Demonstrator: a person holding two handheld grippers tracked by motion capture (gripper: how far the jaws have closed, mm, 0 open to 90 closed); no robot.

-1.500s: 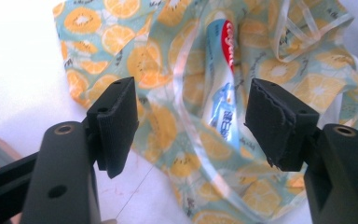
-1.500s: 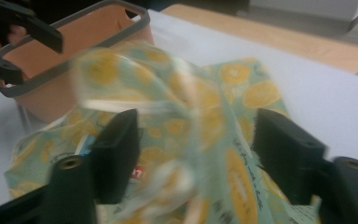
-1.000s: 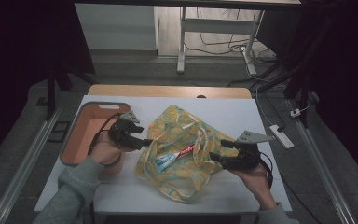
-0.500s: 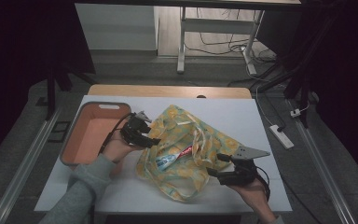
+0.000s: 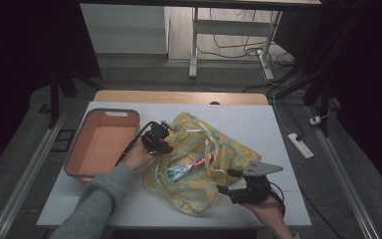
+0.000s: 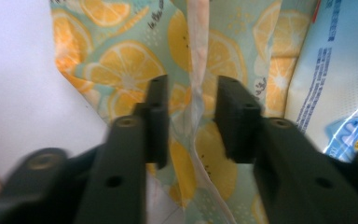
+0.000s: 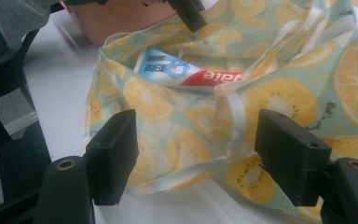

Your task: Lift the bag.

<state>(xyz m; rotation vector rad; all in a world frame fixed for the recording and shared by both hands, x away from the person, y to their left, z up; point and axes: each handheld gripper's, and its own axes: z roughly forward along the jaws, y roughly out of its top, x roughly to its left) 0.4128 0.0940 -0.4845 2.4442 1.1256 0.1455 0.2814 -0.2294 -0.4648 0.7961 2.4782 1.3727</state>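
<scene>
A lemon-print cloth bag [image 5: 224, 154] lies open in the middle of the white table, with a toothpaste box [image 5: 188, 167] in its mouth. My left gripper [image 5: 165, 144] is at the bag's left edge. In the left gripper view its jaws have just been closing around a pale strap [image 6: 196, 70] of the bag [image 6: 121, 65]. A gap remains on each side of the strap, so the left gripper [image 6: 192, 100] is open. My right gripper [image 5: 227, 181] is at the bag's near right side. It [image 7: 196, 135] stands wide open over the fabric [image 7: 279, 93], facing the toothpaste box [image 7: 186, 72].
An orange tray [image 5: 110, 113] sits on the table's left, just behind the left hand. Bare white tabletop [image 5: 258, 124] lies behind the bag and along the near edge. A power strip [image 5: 300, 146] lies on the floor to the right of the table.
The left hand moved right from beside the tray onto the bag's left edge, and its jaws narrowed. The right hand slid toward the near edge of the bag.
</scene>
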